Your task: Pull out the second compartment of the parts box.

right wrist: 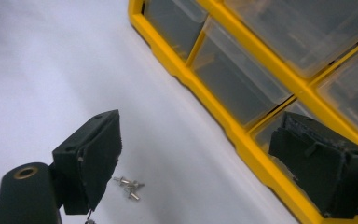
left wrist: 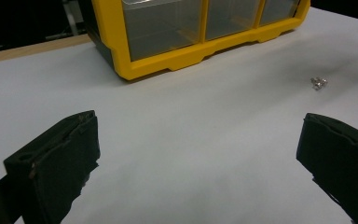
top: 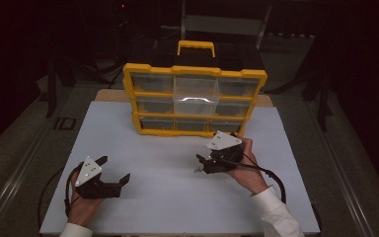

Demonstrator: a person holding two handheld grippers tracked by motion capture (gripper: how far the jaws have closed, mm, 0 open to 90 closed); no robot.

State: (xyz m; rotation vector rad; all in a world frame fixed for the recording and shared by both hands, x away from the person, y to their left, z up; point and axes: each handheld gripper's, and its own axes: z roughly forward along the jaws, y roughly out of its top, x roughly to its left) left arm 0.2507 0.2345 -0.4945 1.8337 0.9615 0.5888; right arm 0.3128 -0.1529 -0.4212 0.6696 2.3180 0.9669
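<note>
A yellow organizer (top: 195,98) with clear drawers stands at the back of the white table; its top middle drawer (top: 196,90) is pulled out. A small cluster of metal screws (top: 197,170) lies on the table in front of it. My right gripper (top: 208,159) hovers open just above the screws (right wrist: 129,185), which lie beside its left jaw, while its right jaw is near the organizer's bottom edge (right wrist: 242,135). My left gripper (top: 113,169) rests open and empty at the front left. Beyond its wide-apart jaws are the screws (left wrist: 318,82) and the organizer's corner (left wrist: 168,65).
The white table top (top: 168,202) stretches between the two grippers and toward the front edge. A black carrying case with a yellow handle (top: 196,47) sits behind the organizer. Dark surroundings lie beyond the table's edges.
</note>
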